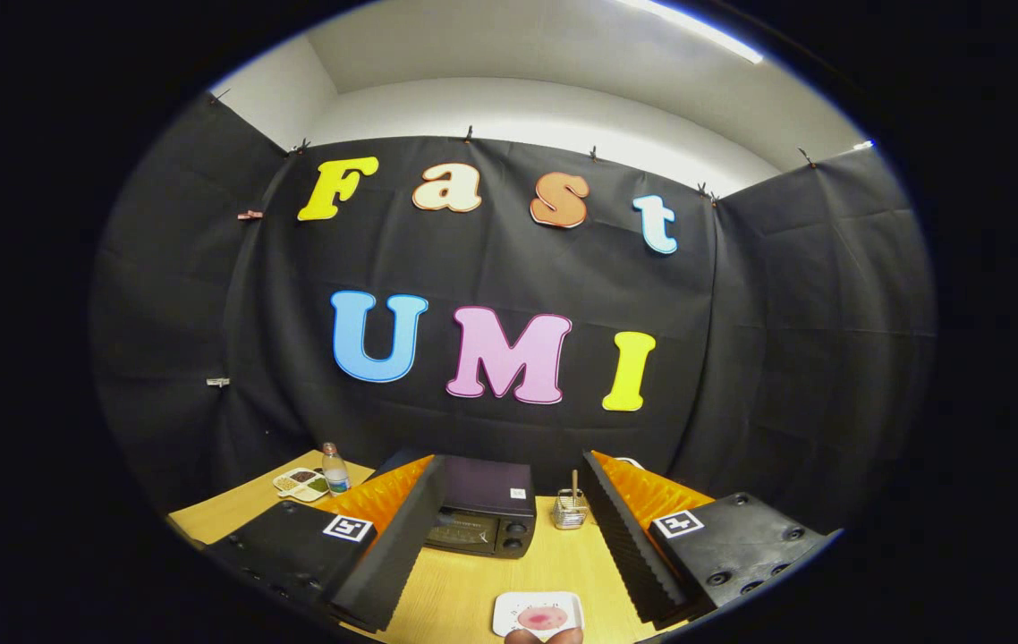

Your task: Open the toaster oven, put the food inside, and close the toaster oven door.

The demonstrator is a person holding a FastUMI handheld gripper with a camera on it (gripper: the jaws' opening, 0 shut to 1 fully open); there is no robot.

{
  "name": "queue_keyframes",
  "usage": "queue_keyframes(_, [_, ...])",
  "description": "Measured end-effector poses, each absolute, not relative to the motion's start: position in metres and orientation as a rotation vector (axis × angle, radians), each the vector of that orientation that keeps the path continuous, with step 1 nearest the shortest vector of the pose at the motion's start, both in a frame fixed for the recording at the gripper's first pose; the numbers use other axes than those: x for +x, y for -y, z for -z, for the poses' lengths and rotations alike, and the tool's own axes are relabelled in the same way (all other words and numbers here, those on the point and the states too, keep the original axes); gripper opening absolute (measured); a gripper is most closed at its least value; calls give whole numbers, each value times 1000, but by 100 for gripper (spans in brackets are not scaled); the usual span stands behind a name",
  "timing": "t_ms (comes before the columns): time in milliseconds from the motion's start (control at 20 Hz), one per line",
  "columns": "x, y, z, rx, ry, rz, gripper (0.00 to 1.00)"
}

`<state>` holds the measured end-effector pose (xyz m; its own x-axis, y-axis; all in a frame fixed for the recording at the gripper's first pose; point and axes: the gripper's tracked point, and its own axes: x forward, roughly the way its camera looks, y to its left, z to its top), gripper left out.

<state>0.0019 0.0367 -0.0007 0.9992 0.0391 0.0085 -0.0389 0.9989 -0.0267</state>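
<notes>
Claw: the gripper [509, 546] has its two ridged fingers [625, 528] spread wide apart and holds nothing; they hang above the table, both pointing toward the oven.
Between the fingers: bare pale wooden tabletop [473, 590], and nearest the camera a small white square plate [538, 614] carrying a reddish-pink piece of food [541, 617]. Something rounded, perhaps a fingertip, shows at the plate's near edge; too little to tell.
Just beyond the fingers: the small black boxy toaster oven [482, 517] stands at the back of the table against the black cloth wall, door shut, knobs on its right side.
Beside the oven: a small wire rack with an upright stick [570, 510] to its right; to the left, a clear plastic bottle [335, 471] and a divided white dish of snacks [301, 484].
Step in hand: likely the very start, as the door is not yet opened and the food is still on the table.
Next move: the fingers would need to travel forward and down to the door's top edge, catch its handle, then pull it outward and downward.
</notes>
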Motion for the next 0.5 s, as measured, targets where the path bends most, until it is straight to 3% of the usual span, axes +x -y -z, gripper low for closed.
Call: queue_keyframes(500, [82,-91,55,43,-99,-67,98])
